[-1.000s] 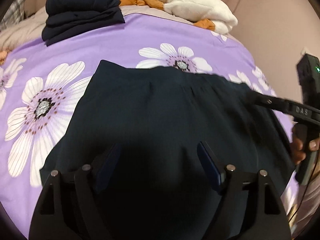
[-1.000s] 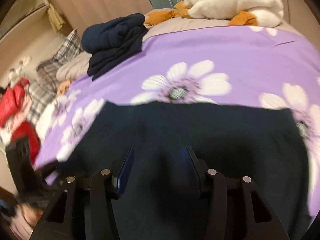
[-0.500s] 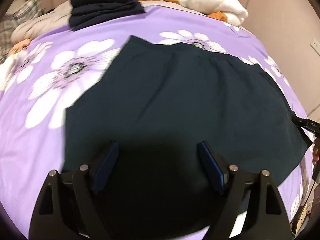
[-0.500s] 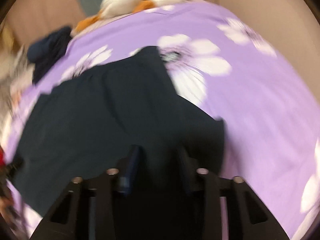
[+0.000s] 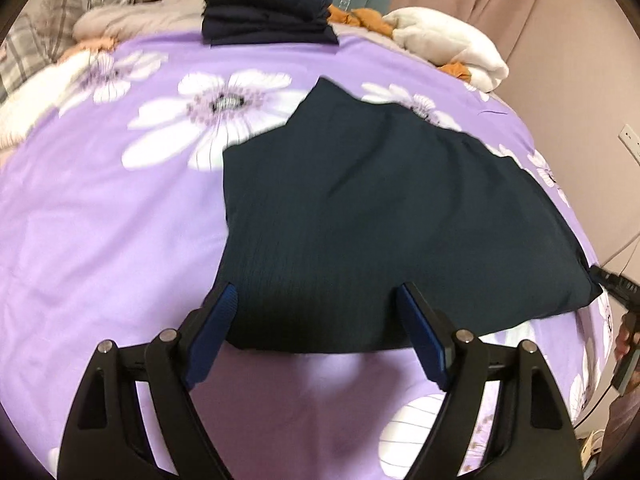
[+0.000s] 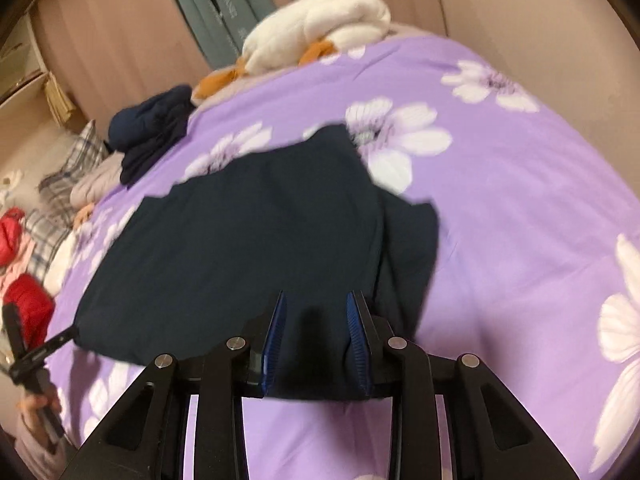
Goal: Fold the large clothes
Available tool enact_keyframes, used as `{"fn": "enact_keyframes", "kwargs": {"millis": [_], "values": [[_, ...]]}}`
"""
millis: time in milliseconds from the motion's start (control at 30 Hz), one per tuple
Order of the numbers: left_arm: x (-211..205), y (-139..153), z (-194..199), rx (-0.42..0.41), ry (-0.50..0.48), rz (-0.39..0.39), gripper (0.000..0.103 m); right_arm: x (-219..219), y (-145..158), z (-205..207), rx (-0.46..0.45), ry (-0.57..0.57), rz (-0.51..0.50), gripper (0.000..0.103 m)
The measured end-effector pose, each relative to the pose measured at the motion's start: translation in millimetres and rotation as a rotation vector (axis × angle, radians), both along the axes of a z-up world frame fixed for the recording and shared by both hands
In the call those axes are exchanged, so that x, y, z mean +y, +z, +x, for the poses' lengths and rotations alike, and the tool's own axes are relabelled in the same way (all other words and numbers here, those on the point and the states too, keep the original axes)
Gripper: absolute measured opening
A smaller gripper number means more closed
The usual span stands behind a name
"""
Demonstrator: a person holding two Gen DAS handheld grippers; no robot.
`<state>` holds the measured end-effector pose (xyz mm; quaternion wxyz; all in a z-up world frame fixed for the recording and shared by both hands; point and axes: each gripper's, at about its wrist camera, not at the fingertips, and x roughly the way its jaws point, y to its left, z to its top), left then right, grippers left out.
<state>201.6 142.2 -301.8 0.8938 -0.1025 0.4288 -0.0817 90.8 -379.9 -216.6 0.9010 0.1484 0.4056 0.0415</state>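
both grippers are shifting: the left gripper (image 5: 316,330), jaws wide and empty, is now backing off the dark skirt (image 5: 384,216). the right gripper (image 6: 316,340) is pinching the skirt's edge near the purple bedspread (image 6: 520,220)'s near edge, so a fold is likely starting.

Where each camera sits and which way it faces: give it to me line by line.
Left wrist: rides the left gripper, jaws wide, looking across the dark garment on the purple floral bedspread; the right gripper's tip shows at right.
Right wrist: rides the right gripper, fabric between its fingers; the left gripper shows at left.
Shared: garment, bedspread, navy folded pile, white bundle.
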Motion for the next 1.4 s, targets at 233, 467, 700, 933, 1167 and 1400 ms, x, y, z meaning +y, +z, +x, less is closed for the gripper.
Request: {"fn": "enact_keyframes", "kwargs": {"millis": [233, 467, 700, 933, 1167, 1400], "values": [[18.4, -9.2, 2.2, 0.069, 0.066, -0.091, 0.087, -27.9, -14.6, 3.0, 0.041, -0.109, 0.054, 0.020], [12.2, 21.4, -32.3, 0.069, 0.107, -0.035, 0.092, -1.8, 22.7, -32.4, 0.010, -0.137, -0.084, 0.052], [-36.6, 79.5, -53.1, -0.010, 0.064, 0.096, 0.102, 57.7, 76.4, -56.9, -0.069, -0.001, -0.164, 0.072], [-79.6, 126.2, -78.3, -0.055, 0.008, 0.143, 0.102, 87.1, 105.0, -71.9, -0.135, 0.081, -0.178, 0.081], [-100.4, 167.8, -89.5, -0.106, 0.026, 0.202, 0.103, 103.2, 128.4, -84.8, -0.179, 0.117, -0.213, 0.102], [-111.8, 186.5, -99.2, -0.129, -0.016, 0.182, 0.103, 104.5, 149.8, -96.8, -0.220, 0.099, -0.197, 0.102]]}}
